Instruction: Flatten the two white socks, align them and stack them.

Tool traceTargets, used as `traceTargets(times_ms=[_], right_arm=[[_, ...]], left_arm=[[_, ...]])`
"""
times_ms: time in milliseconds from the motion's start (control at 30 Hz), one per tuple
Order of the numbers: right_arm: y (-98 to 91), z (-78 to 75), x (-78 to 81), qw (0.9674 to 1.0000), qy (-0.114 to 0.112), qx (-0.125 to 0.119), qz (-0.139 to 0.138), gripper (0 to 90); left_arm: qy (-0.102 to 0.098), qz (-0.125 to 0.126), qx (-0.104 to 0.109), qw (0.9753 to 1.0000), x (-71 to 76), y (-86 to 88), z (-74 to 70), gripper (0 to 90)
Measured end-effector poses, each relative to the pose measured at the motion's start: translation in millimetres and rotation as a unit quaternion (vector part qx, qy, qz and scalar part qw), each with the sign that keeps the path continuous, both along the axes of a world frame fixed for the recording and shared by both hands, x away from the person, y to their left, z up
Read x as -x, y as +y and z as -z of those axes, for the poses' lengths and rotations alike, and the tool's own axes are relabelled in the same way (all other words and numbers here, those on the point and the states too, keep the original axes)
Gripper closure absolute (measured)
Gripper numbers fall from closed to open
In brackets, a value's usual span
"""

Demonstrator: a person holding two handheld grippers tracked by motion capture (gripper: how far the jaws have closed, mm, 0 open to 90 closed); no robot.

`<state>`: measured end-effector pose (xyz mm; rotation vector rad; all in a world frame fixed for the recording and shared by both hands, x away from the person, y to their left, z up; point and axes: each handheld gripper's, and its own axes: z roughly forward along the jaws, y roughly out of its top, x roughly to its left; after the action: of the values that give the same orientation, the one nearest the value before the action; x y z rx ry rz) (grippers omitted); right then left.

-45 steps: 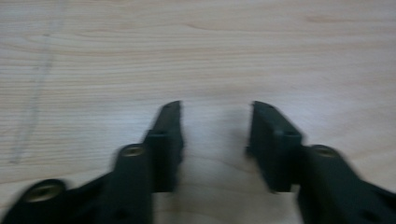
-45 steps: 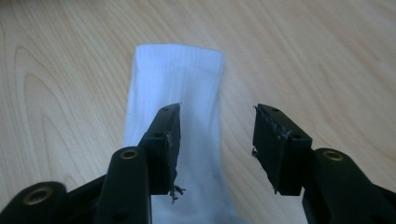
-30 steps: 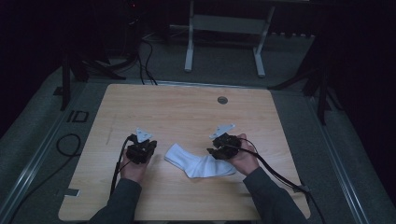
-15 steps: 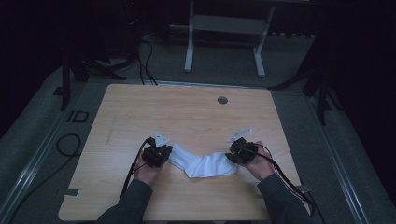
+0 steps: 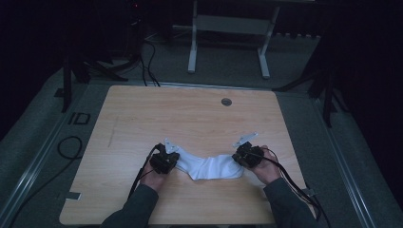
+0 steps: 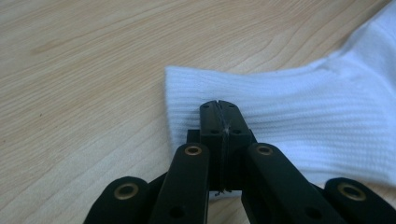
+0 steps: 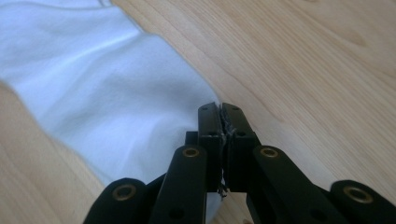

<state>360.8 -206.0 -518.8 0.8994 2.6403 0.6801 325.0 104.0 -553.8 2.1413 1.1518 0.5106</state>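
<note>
From the high view, a white sock (image 5: pixel 209 166) lies flat on the wooden table (image 5: pixel 142 118), toward the person's edge and well short of the round grommet hole (image 5: pixel 226 101) near the far edge. The left gripper (image 5: pixel 172 159) sits at the sock's left end and the right gripper (image 5: pixel 241 159) at its right end, so the sock spans the gap between the two hands in a shallow bend. In the left gripper view, the left gripper (image 6: pixel 218 108) has its jaws pressed together with no gap, and they lie over the ribbed cuff of the sock (image 6: pixel 299 126), just inside the cuff's open edge; the jaws look clenched on a fold of that cuff, though the cloth between the pads is hard to make out. In the right gripper view, the right gripper (image 7: pixel 219 112) is likewise closed tight, its jaws having just been closing, and they meet at the very edge of the smooth end of the sock (image 7: pixel 102 98), with a wisp of fabric showing in the seam between them, so it appears to be pinching that edge. The step in hand looks like taking hold of both ends of the sock. The next move calls for drawing the ends apart evenly or lifting together, keeping both pinches firm so neither thin edge slips free.
</note>
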Motion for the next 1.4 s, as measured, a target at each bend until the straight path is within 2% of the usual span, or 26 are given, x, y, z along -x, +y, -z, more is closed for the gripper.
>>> traceTargets(times_ms=[233, 467, 567, 633, 667, 833, 967, 1033, 1067, 1133, 1167, 1200, 1400], right_arm=[[-13.8, -1.9, 2.2, 0.9998, 0.004, -0.015, 0.015, 87.2], [-16.3, -5.0, 3.5, 0.9998, 0.005, -0.014, 0.013, 86.9], [-20.5, -8.1, 4.0, 0.9996, -0.008, 0.006, 0.026, 89.1], [-25.5, -10.4, 3.9, 0.9995, 0.005, -0.015, 0.026, 89.6], [-26.5, -10.8, 4.6, 0.9995, 0.005, -0.016, 0.026, 89.5], [-21.7, -8.5, 8.7, 0.9992, 0.009, -0.035, 0.016, 74.2], [-13.1, -6.2, 13.9, 0.9985, 0.007, -0.052, -0.014, 64.4], [-7.6, -1.9, 15.8, 0.9985, 0.007, -0.044, -0.030, 61.6], [-4.4, 2.3, 15.6, 0.9990, 0.007, -0.031, -0.032, 61.6], [-2.7, 5.2, 15.2, 0.9992, 0.009, -0.024, -0.031, 62.7], [0.4, 12.3, 14.2, 0.9993, 0.015, 0.000, -0.033, 80.2], [0.5, 12.3, 14.6, 0.9994, 0.014, 0.001, -0.033, 84.3], [-9.1, 0.6, 17.7, 0.9996, 0.007, -0.002, -0.029, 86.9]], left_arm=[[0.002, -0.004, 0.001, 1.0000, 3.7, 1.4, 0.1, 89.8], [0.003, -0.007, -0.001, 1.0000, 4.5, 0.7, -0.1, 89.8], [0.004, -0.012, -0.006, 0.9999, 5.0, 2.3, -0.4, 89.8], [0.006, -0.015, 0.002, 0.9999, 4.8, 4.3, 0.0, 89.8], [0.006, -0.014, 0.002, 0.9999, 4.7, 5.1, -0.1, 89.8], [0.005, -0.017, 0.004, 0.9998, 5.1, 4.3, 0.3, 89.8], [0.006, -0.015, 0.002, 0.9999, 5.1, 4.5, 0.2, 89.8], [0.006, -0.015, 0.001, 0.9999, 5.1, 4.5, 0.2, 89.8], [0.005, -0.016, 0.001, 0.9999, 5.1, 4.3, 0.2, 89.8], [0.005, -0.016, 0.001, 0.9999, 5.2, 4.3, 0.2, 89.8], [0.005, -0.015, 0.000, 0.9999, 5.3, 4.2, 0.2, 89.8], [0.004, -0.015, -0.001, 0.9999, 5.4, 4.2, 0.3, 89.8], [0.003, -0.015, -0.002, 0.9999, 5.4, 4.0, 0.5, 89.9]])
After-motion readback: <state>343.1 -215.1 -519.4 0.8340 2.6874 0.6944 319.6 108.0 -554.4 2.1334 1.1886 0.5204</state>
